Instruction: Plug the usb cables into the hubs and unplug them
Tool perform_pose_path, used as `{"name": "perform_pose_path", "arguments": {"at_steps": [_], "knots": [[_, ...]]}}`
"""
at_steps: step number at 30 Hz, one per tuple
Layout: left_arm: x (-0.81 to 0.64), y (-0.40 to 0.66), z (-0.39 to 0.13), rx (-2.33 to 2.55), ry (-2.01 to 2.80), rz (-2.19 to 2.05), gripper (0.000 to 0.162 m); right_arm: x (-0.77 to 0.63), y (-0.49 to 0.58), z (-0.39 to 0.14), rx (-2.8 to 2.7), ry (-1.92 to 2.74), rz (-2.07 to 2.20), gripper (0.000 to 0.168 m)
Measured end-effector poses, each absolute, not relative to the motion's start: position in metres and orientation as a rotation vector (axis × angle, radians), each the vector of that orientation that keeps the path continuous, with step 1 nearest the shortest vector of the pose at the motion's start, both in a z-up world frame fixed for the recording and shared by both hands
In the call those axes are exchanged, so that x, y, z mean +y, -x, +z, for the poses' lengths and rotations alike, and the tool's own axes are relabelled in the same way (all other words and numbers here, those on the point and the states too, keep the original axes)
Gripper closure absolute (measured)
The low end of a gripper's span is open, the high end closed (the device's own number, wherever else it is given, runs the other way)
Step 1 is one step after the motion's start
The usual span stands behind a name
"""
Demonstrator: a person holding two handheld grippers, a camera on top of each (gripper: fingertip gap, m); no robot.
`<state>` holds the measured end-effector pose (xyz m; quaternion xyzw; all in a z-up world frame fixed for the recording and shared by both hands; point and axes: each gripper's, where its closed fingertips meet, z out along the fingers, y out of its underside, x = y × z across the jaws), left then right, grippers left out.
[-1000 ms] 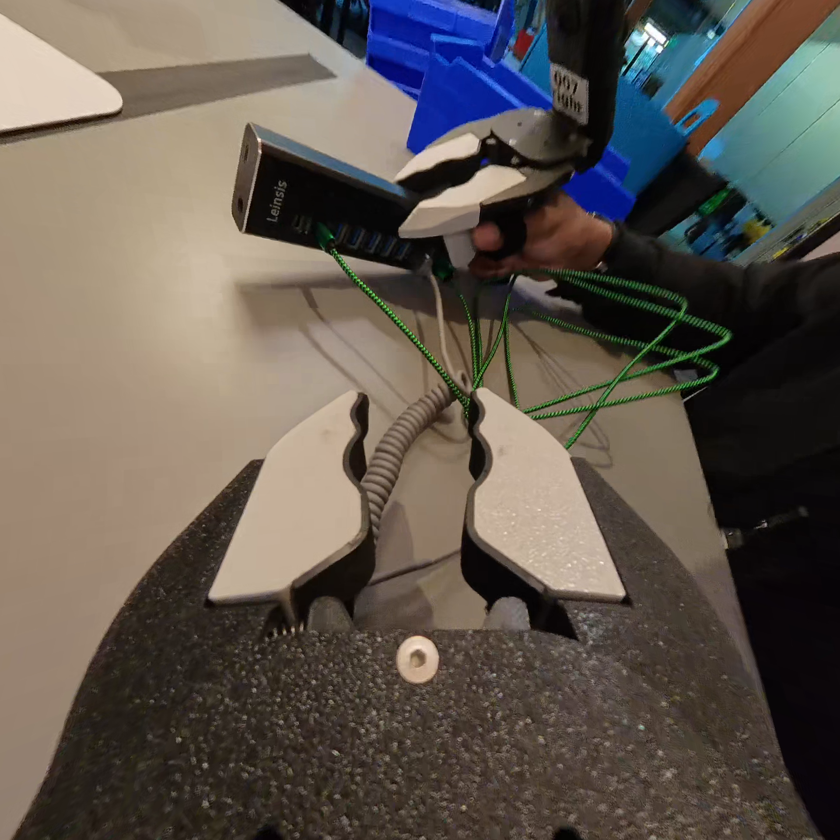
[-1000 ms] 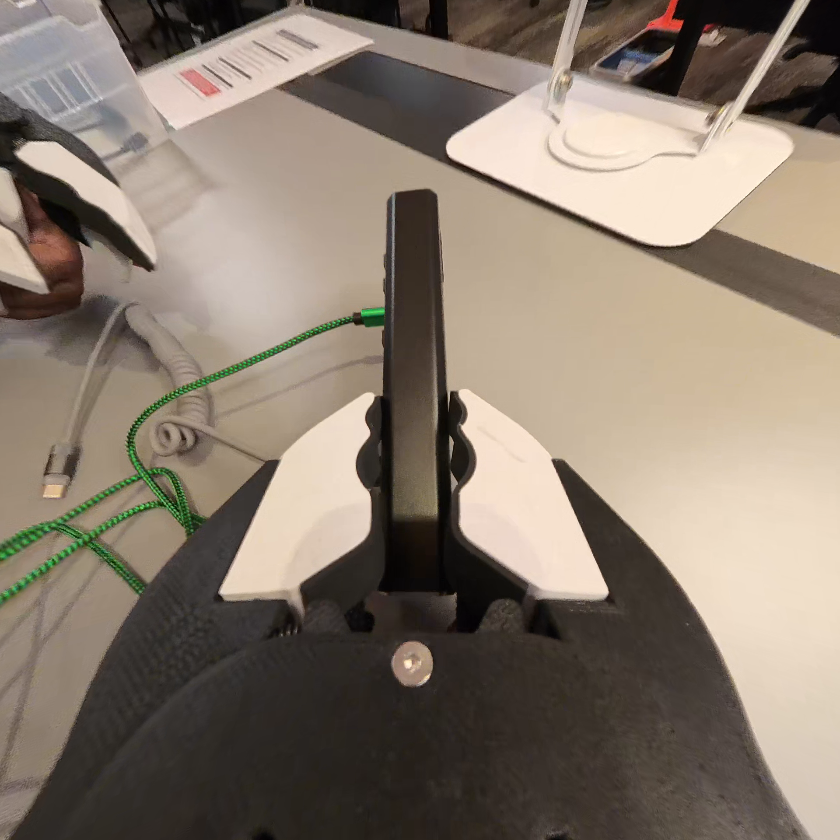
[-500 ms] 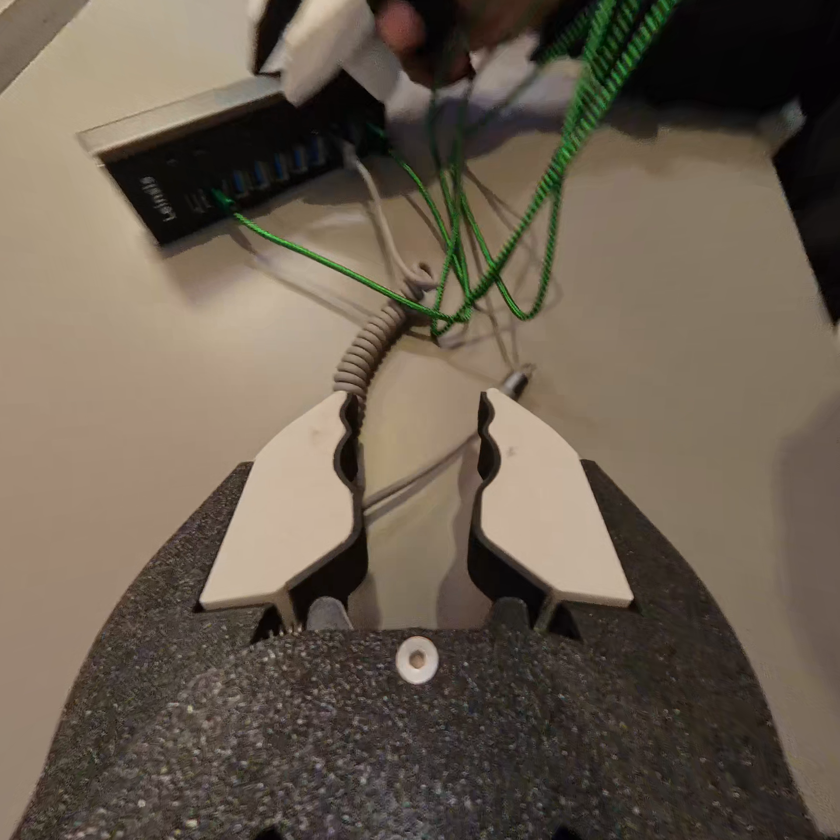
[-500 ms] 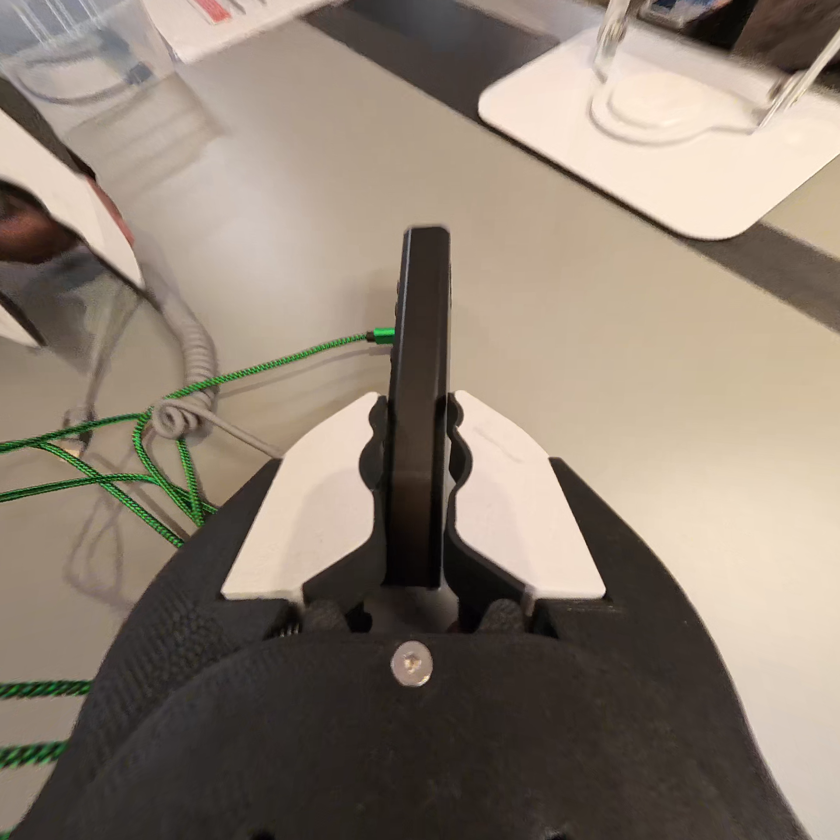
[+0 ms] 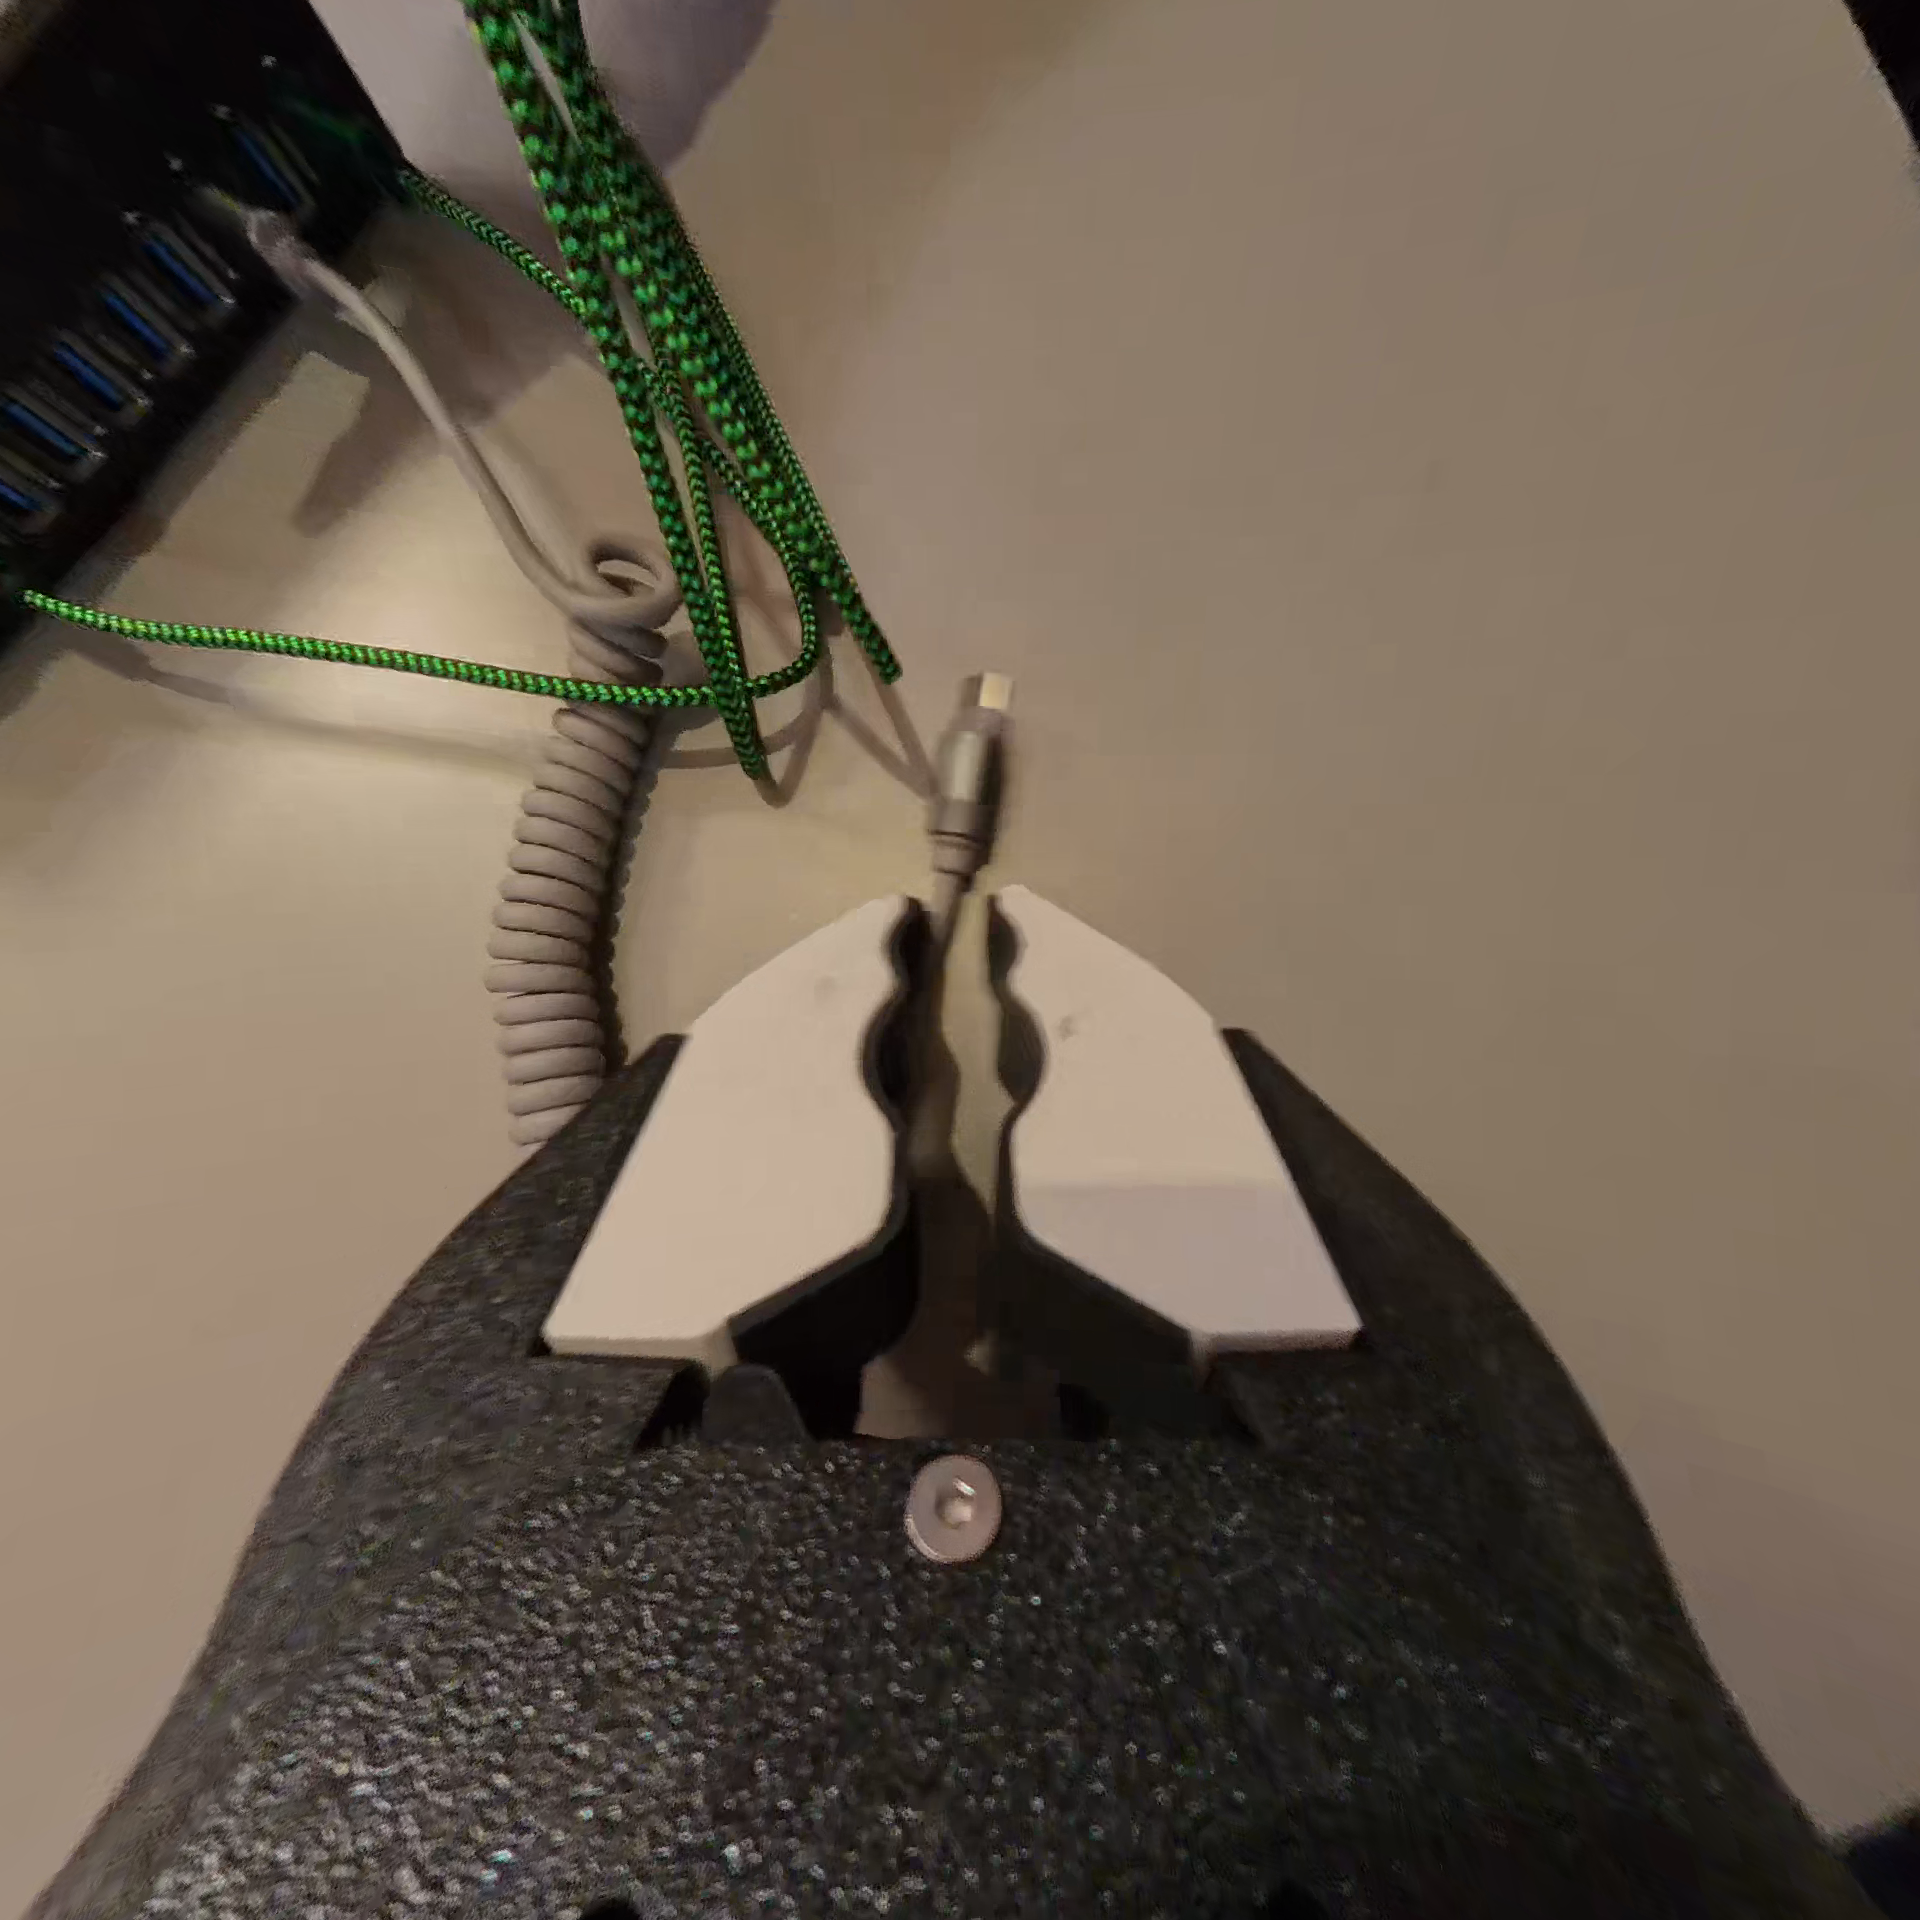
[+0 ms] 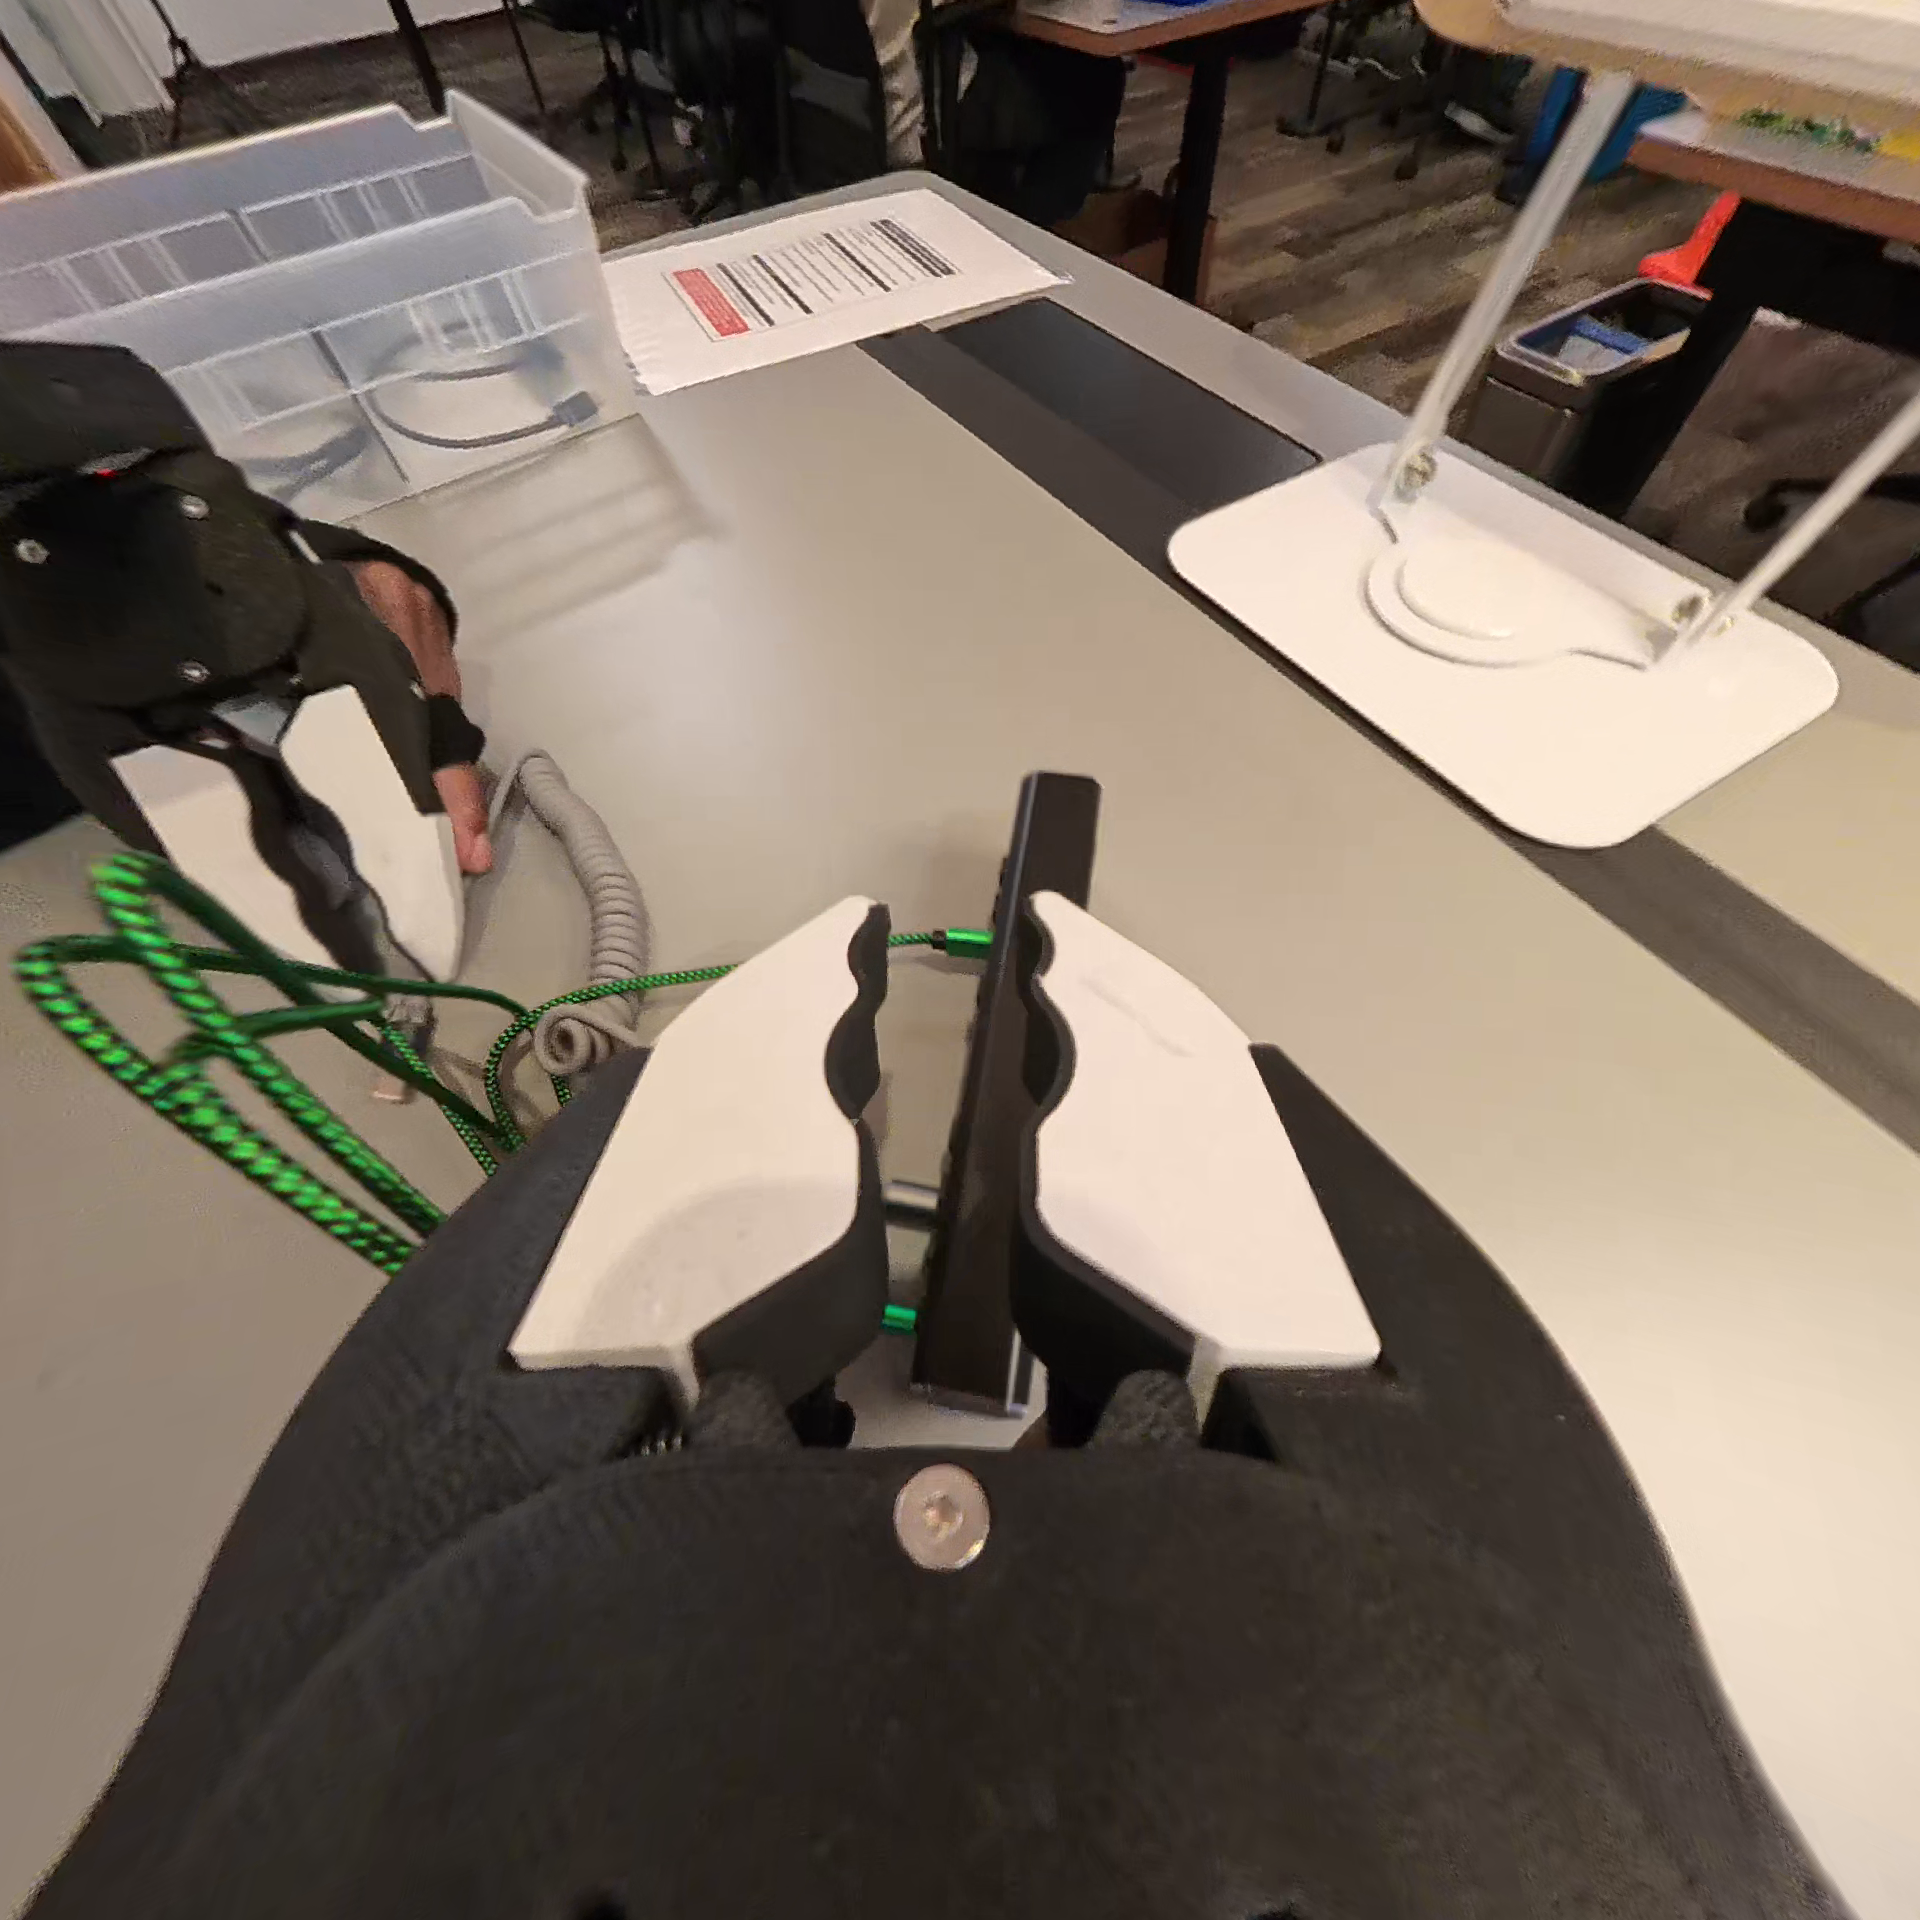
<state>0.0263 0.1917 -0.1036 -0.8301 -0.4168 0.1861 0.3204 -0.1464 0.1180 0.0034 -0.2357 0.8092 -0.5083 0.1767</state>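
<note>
The left gripper (image 5: 954, 914) has its fingers (image 5: 790, 1091) clenched on the grey coiled USB cable (image 5: 566, 904) just behind its metal plug (image 5: 971, 743), which points forward above the desk (image 5: 1403, 520). The right gripper (image 6: 956, 925) is released: its fingers (image 6: 1153, 1122) stand apart on either side of the black USB hub (image 6: 1003, 1101), which lies on the desk away from the edges. A green braided cable (image 6: 239, 1039) is plugged into the hub's side and loops across the desk to the left. A white lamp base (image 6: 1507, 644) stands near the far right edge, a clear plastic bin (image 6: 312, 312) at the far left.
</note>
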Motion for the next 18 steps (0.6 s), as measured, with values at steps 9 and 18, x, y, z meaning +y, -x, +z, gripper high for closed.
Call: {"name": "perform_pose_path", "arguments": {"at_steps": [9, 18], "knots": [[0.17, -0.044, -0.054, -1.127, 1.829, 0.514, 0.159, 0.111, 0.109, 0.032, 2.213, 0.929, -1.488, 0.147], [0.11, -0.008, 0.006, -1.229, 1.357, 0.705, 0.159, 0.11, 0.067, 0.037, 1.984, 1.179, -1.464, 0.143]]}}
